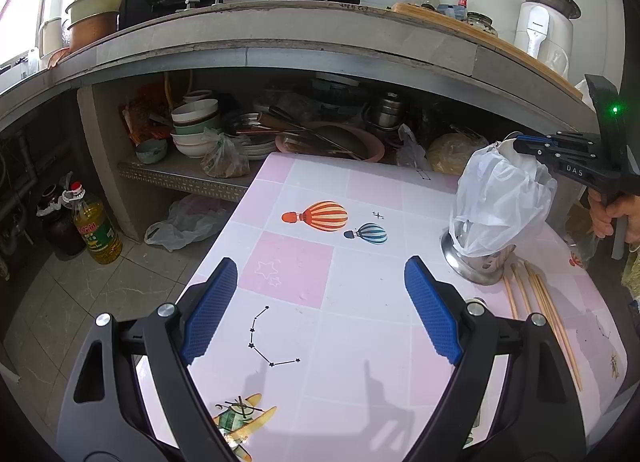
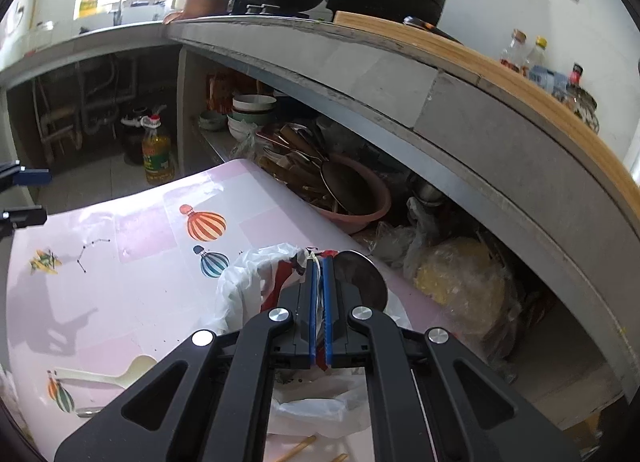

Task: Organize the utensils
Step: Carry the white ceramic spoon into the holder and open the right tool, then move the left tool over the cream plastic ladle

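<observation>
A steel utensil holder (image 1: 478, 262) lined with a white plastic bag (image 1: 500, 202) stands at the right of the pink table (image 1: 360, 182). My right gripper (image 2: 319, 262) hovers just over the bag's mouth. It is shut on a thin handle that seems to belong to a metal spoon (image 2: 362, 282), whose round bowl shows beside the pads. The left wrist view shows that gripper (image 1: 518, 140) above the bag. Several wooden chopsticks (image 1: 536, 302) lie right of the holder. My left gripper (image 1: 320, 274) hangs open over bare tablecloth, holding nothing.
A white rice paddle (image 2: 108, 376) and a small metal spoon (image 2: 86, 411) lie near the table's front. Behind the table is a shelf with stacked bowls (image 1: 196, 126) and a pink basin (image 2: 352, 202) of utensils. An oil bottle (image 1: 96, 230) stands on the floor.
</observation>
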A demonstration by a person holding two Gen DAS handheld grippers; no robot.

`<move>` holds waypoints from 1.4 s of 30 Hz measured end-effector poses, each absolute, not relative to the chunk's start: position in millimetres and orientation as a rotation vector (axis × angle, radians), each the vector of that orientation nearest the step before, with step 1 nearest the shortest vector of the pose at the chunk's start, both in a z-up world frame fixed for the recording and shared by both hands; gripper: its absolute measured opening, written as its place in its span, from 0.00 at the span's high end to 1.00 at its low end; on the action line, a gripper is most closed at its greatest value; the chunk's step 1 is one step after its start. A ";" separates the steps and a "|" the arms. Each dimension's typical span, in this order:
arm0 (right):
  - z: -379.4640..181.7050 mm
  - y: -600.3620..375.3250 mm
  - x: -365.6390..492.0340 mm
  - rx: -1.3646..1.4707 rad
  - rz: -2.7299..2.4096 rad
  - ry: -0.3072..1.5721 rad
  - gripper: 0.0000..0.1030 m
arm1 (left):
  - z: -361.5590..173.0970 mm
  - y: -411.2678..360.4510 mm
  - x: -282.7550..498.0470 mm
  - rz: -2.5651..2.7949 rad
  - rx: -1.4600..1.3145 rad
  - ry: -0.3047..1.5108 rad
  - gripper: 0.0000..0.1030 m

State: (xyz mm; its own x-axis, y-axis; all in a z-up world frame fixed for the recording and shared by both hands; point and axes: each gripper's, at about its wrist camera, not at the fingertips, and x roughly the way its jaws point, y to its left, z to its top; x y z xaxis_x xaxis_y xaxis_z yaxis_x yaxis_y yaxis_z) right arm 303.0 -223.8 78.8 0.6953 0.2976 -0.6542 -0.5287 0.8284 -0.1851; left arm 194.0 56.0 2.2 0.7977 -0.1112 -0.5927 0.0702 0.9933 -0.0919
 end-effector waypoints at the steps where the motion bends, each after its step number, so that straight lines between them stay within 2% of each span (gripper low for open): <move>1: 79.8 -226.1 304.0 -0.355 0.484 0.661 0.96 | 2.4 55.7 193.7 -0.098 -0.066 0.639 0.21; 14: 109.5 -280.0 290.7 -0.011 0.511 0.622 0.94 | 5.7 52.1 189.0 -0.110 -0.071 0.627 0.21; 30: 121.5 -301.1 254.0 0.054 0.378 0.615 0.93 | 10.7 48.4 179.9 -0.132 -0.077 0.610 0.21; 33: 115.4 -303.7 226.0 0.084 0.340 0.625 0.66 | 7.6 45.8 179.4 -0.145 -0.075 0.620 0.21; 35: 107.2 -302.8 201.0 0.099 0.321 0.626 0.63 | 5.8 43.4 179.8 -0.158 -0.075 0.626 0.21; 38: 91.1 -300.1 173.1 0.126 0.273 0.656 0.51 | 2.7 38.2 180.0 -0.184 -0.072 0.635 0.21; 42: 54.7 -295.9 135.2 0.189 0.185 0.721 0.46 | -4.3 28.3 182.9 -0.233 -0.071 0.664 0.21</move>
